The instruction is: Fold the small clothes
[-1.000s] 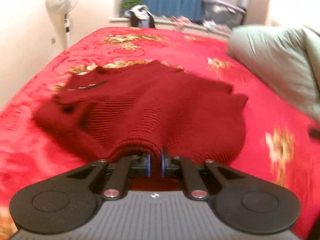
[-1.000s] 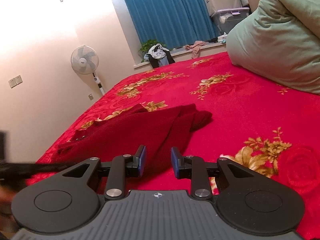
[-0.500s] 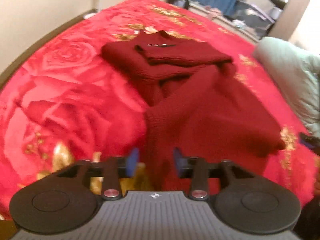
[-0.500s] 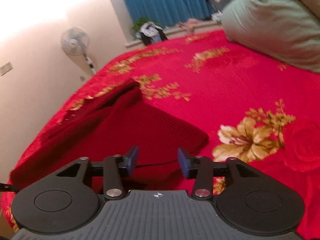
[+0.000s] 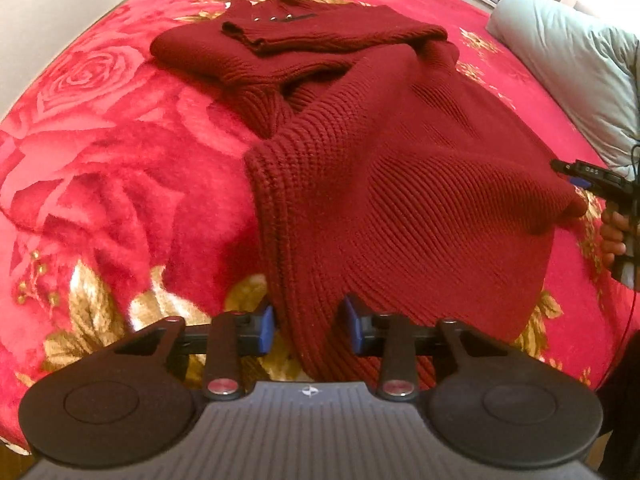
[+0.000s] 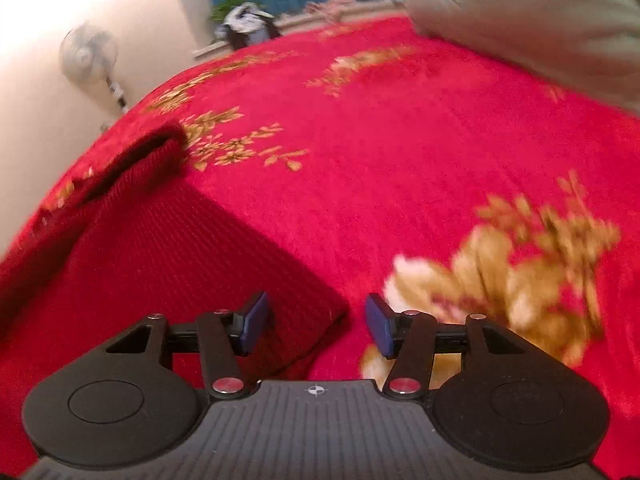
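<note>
Dark red ribbed knit sweater point(image 5: 384, 168) lies partly folded on the red plush bedspread with gold flowers point(image 5: 100, 168). Left gripper point(image 5: 310, 322): jaws parted, a hanging fold of knit between the blue pads, contact not discernible. Right gripper point(image 6: 316, 324): jaws wide, the sweater's corner point(image 6: 296, 312) between them, ungripped. Pale green pillow point(image 5: 568, 68) lies beyond to the right.

A home bedroom: red floral bedspread point(image 6: 400, 120) fills the frame, pillow point(image 6: 520, 20) upper right, fan point(image 6: 86, 54) upper left.
</note>
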The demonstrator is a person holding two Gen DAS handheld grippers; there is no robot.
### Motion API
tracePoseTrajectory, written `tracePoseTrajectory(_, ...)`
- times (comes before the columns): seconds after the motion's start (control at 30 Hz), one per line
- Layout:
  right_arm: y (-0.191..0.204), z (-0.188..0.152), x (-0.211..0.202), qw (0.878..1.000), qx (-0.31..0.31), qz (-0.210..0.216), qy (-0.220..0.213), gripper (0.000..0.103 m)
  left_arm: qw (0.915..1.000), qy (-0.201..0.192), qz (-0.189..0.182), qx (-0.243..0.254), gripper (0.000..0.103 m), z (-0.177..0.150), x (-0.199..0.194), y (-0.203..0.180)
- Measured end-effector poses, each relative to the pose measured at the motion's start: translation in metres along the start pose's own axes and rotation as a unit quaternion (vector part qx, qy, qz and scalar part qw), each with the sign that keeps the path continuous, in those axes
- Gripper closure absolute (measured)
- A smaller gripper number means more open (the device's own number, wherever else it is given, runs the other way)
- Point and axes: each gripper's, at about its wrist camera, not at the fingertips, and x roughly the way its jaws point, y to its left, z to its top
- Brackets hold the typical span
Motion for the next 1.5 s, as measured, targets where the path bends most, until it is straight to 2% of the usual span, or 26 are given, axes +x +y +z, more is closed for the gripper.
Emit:
tracePoseTrajectory(0.07,0.008,-0.001,0.0,0.999,-0.03,0.013,-0.009,0.077,1.0,-0.003,0.0,0.0,0.079,-0.001,0.0,0.001)
tracePoseTrajectory(0.13,0.015,-0.002,-0.008,0.998,-0.053,0.021,-0.023,0.094,1.0,-0.009,0.001,0.0,0.089,0.0,-0.002,-0.001)
tracePoseTrajectory(0.27,0.013,0.013,-0.042,0.997,-0.053,0.044,-0.041,0.096,0.9996,-0.028,-0.009,0.006,0.092,-0.002,-0.014,-0.003)
tracePoseTrajectory(0.4,0.001,0.032,-0.092,0.997,-0.049,0.046,-0.034,0.096,0.9958,-0.08,-0.044,0.004,0.094,-0.01,-0.046,0.0)
tracePoseTrajectory(0.6,-0.026,0.03,-0.189,0.996,-0.025,0.074,-0.037,0.098,0.9777,-0.173,-0.117,-0.022,0.095,-0.041,-0.108,0.028)
tracePoseTrajectory(0.73,-0.041,0.01,-0.228,0.998,0.009,0.067,-0.001,0.098,0.9694,-0.199,-0.136,-0.047,0.095,-0.06,-0.13,0.053)
tracePoseTrajectory(0.8,-0.04,-0.006,-0.231,0.998,0.023,0.058,0.015,0.098,0.9707,-0.188,-0.137,-0.059,0.093,-0.063,-0.129,0.061)
tracePoseTrajectory(0.87,-0.036,-0.016,-0.222,0.999,0.022,0.018,0.029,0.097,0.9783,-0.16,-0.117,-0.061,0.092,-0.059,-0.12,0.06)
tracePoseTrajectory(0.93,-0.033,-0.023,-0.207,0.999,0.005,-0.018,0.033,0.093,0.9811,-0.15,-0.103,-0.065,0.089,-0.052,-0.115,0.06)
tracePoseTrajectory(1.03,-0.033,-0.028,-0.192,0.999,0.035,0.014,0.024,0.093,0.9819,-0.144,-0.095,-0.077,0.076,-0.043,-0.108,0.059)
tracePoseTrajectory(1.1,-0.022,-0.033,-0.178,0.999,0.02,0.035,0.028,0.084,0.9836,-0.137,-0.091,-0.074,0.076,-0.038,-0.103,0.053)
tracePoseTrajectory(1.17,-0.011,-0.038,-0.158,0.997,-0.005,0.063,0.052,0.059,0.988,-0.118,-0.081,-0.058,0.072,-0.037,-0.092,0.047)
tracePoseTrajectory(1.23,0.001,-0.048,-0.135,0.993,-0.045,0.053,0.095,0.054,0.9937,-0.093,-0.047,-0.042,0.068,-0.035,-0.076,0.041)
tracePoseTrajectory(1.27,0.007,-0.054,-0.123,0.99,-0.073,0.027,0.116,0.054,0.9954,-0.084,-0.026,-0.037,0.067,-0.033,-0.07,0.039)
tracePoseTrajectory(1.33,0.012,-0.067,-0.106,0.984,-0.106,-0.019,0.145,0.053,0.9967,-0.07,0.001,-0.041,0.051,-0.031,-0.058,0.043)
tracePoseTrajectory(1.4,0.013,-0.072,-0.106,0.984,-0.106,-0.023,0.14,0.053,0.9962,-0.062,0.016,-0.059,0.046,-0.028,-0.052,0.051)
tracePoseTrajectory(1.43,0.015,-0.073,-0.107,0.984,-0.11,-0.018,0.138,0.059,0.9957,-0.058,0.017,-0.07,0.044,-0.026,-0.05,0.056)
tracePoseTrajectory(1.47,0.016,-0.074,-0.108,0.984,-0.115,-0.006,0.137,0.077,0.9953,-0.055,0.016,-0.079,0.044,-0.025,-0.048,0.059)
tracePoseTrajectory(1.5,0.016,-0.075,-0.11,0.984,-0.115,0.007,0.136,0.084,0.9949,-0.052,0.016,-0.085,0.044,-0.023,-0.046,0.061)
